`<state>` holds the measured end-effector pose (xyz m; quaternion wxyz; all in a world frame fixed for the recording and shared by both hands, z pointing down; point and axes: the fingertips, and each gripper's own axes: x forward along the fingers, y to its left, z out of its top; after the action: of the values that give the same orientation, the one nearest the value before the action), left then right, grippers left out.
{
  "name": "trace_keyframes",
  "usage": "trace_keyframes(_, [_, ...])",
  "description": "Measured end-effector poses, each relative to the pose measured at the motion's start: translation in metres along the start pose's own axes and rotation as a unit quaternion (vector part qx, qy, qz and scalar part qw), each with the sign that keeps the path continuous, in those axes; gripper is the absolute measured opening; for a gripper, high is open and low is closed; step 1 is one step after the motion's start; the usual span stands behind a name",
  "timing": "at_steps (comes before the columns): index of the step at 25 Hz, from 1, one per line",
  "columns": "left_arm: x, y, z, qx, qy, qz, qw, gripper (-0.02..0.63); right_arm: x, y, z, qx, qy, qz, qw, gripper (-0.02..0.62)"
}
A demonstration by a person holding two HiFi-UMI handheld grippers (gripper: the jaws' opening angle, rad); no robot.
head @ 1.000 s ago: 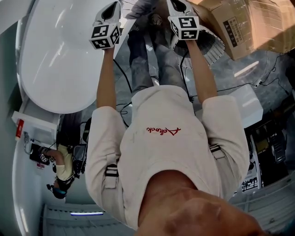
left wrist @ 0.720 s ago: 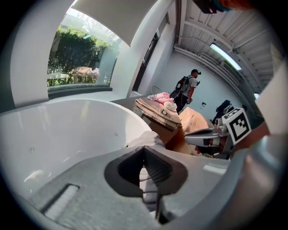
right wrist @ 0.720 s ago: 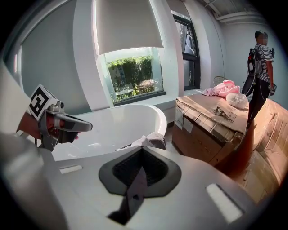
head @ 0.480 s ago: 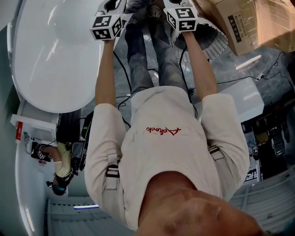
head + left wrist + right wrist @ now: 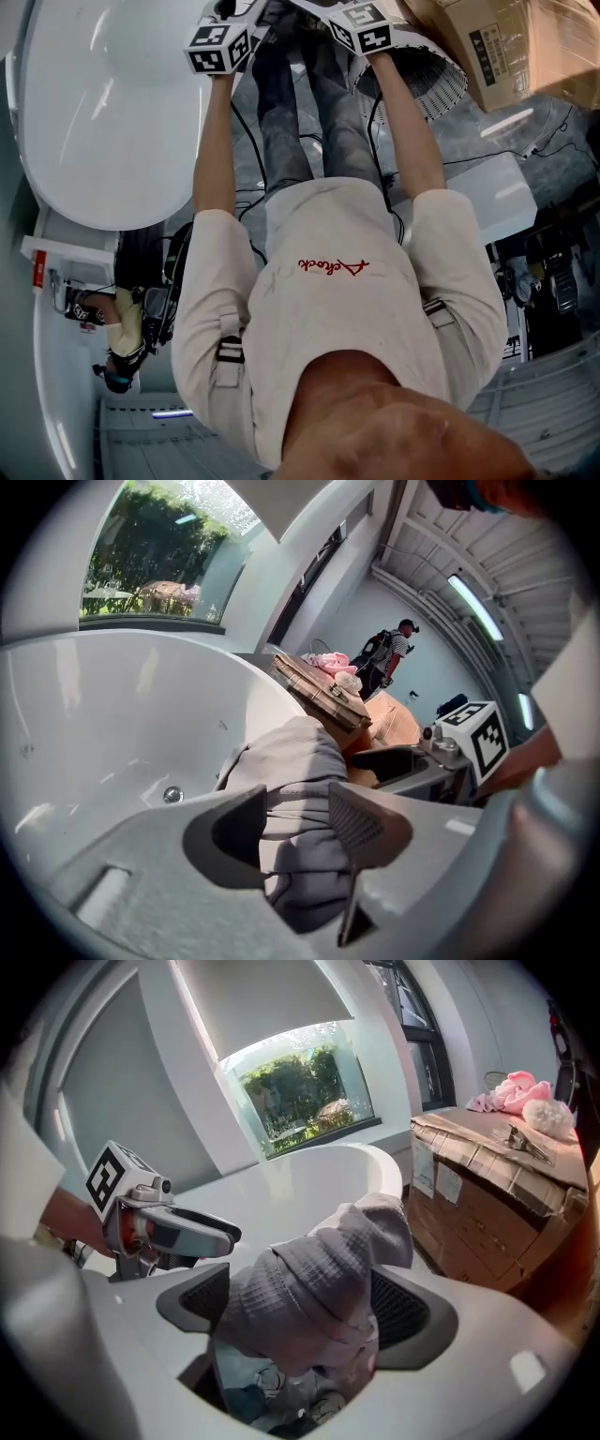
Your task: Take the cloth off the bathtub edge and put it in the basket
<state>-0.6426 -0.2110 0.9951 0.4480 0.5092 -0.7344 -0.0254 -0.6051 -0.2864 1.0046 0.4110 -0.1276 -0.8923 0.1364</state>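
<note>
Looking at both gripper views, the grey cloth (image 5: 300, 752) is bunched up between the two grippers at once, one end in each. The left gripper (image 5: 298, 808) has just been spreading its jaws. They stand apart with a folded hump of the cloth lying in the gap, and the ribbed face of one pad is bare, so I'd call that loose, not pinched. Same deal on the right gripper (image 5: 300, 1305): its jaws have just been opening and are wide apart, with a fat wad of waffle-weave fabric sitting between the pads and flopping over the front.

In the head view both grippers are at the very top of the frame. They're between the white bathtub (image 5: 103, 122) at upper left and the slatted white basket (image 5: 427, 84) at upper right, which sits next to a cardboard box (image 5: 506, 47). Can't tell from that view whether the cloth is actually over the basket's mouth.

Handling-wise, my guess: super light, totally limp, zero stiffness, nothing to break. It'll sag and drape wherever it isn't supported, and that textured weave probably clings to the ribbed pads rather than sliding off clean. If it needs re-grabbing, I'd go for the thick bunched fold in the middle of the wad. A single thin edge would leave a corner trailing, and that could catch on the basket rim.
</note>
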Motion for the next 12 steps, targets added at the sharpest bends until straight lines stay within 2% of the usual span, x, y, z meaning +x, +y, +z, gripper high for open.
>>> trace_keyframes(4, [0.004, 0.005, -0.006, -0.007, 0.005, 0.0, 1.0, 0.207, 0.016, 0.0, 0.003, -0.024, 0.005, -0.003, 1.0, 0.546])
trace_keyframes(8, [0.009, 0.008, -0.008, -0.01, 0.005, 0.0, 0.9999, 0.207, 0.033, -0.002, -0.003, -0.035, 0.028, -0.001, 0.999, 0.551])
trace_keyframes(12, [0.011, 0.012, -0.006, -0.012, 0.0, 0.0, 0.9999, 0.207, 0.038, -0.007, -0.002, -0.039, 0.028, -0.02, 0.999, 0.539])
